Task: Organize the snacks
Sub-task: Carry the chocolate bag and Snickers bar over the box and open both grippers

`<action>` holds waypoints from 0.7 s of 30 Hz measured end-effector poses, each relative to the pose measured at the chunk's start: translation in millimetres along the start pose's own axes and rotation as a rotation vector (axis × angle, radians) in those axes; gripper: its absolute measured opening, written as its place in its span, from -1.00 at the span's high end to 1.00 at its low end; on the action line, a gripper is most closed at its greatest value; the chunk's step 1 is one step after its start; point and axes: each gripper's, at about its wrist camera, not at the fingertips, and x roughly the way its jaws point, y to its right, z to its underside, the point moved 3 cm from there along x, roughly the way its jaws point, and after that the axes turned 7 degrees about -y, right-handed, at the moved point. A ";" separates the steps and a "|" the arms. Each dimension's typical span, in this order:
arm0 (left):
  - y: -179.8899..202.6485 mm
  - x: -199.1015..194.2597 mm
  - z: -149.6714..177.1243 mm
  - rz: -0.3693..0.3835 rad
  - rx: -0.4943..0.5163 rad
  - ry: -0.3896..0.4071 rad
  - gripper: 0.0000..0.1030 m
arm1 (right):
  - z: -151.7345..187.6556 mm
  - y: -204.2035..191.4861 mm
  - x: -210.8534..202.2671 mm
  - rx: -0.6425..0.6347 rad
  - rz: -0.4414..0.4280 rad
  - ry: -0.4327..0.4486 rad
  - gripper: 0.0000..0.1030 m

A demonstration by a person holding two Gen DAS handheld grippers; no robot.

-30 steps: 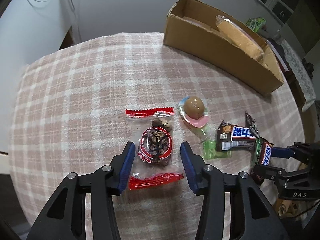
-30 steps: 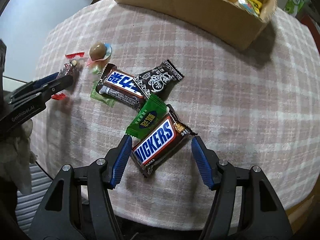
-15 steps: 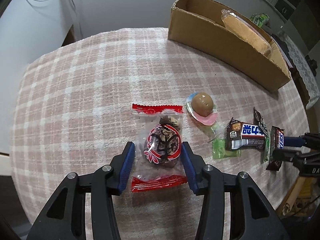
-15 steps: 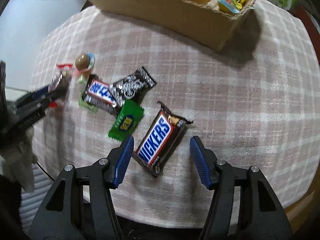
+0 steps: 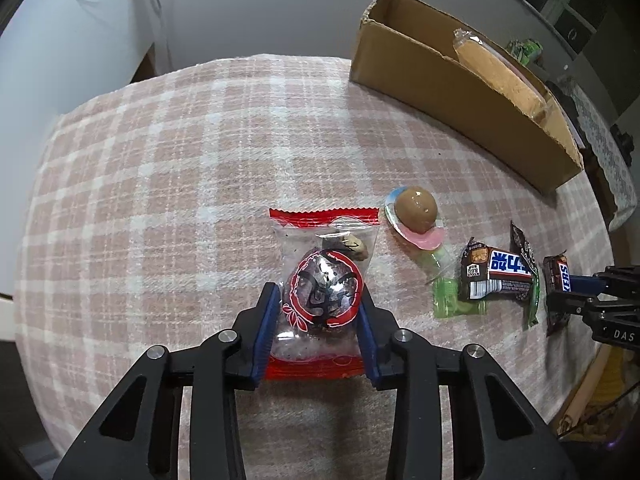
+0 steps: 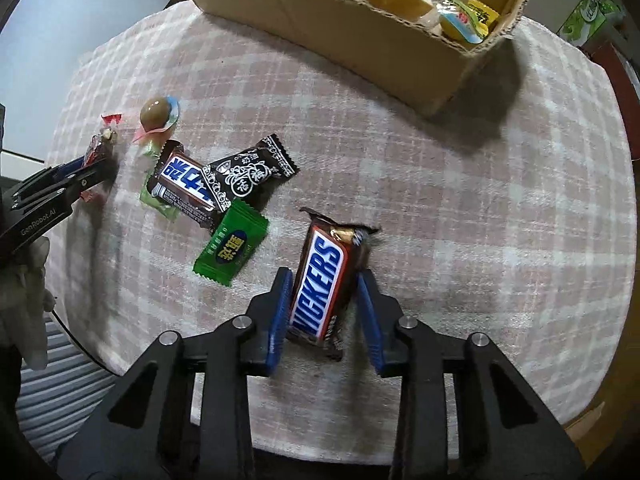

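My left gripper (image 5: 318, 304) is shut on a clear snack packet with red ends (image 5: 324, 280), its blue pads pressing both sides. My right gripper (image 6: 324, 284) is shut on a Snickers bar (image 6: 326, 280); it also shows in the left wrist view (image 5: 558, 280). On the checked tablecloth lie a brown ball candy (image 5: 416, 210), a blue-labelled chocolate bar (image 6: 184, 184), a black wrapped candy (image 6: 252, 168) and a green candy packet (image 6: 232, 250). The cardboard box (image 6: 360, 36) stands at the far edge with several snacks in it.
The round table (image 5: 160, 160) has a pink plaid cloth and drops off at its near edge in both views. A green carton (image 6: 592, 16) stands beyond the box on the right. The left gripper shows in the right wrist view (image 6: 88, 172).
Both grippers have closed from open: the left onto the red-ended packet, the right onto the Snickers bar, which has turned more upright between the pads.
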 end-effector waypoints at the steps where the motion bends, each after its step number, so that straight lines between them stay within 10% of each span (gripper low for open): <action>1: -1.4 -0.8 1.5 0.003 -0.007 0.002 0.32 | 0.0 1.8 -0.6 0.001 -0.004 0.004 0.37; 21: -14.3 -52.5 13.4 0.073 -0.035 0.071 0.34 | 14.4 14.6 -49.0 0.011 -0.066 0.098 0.42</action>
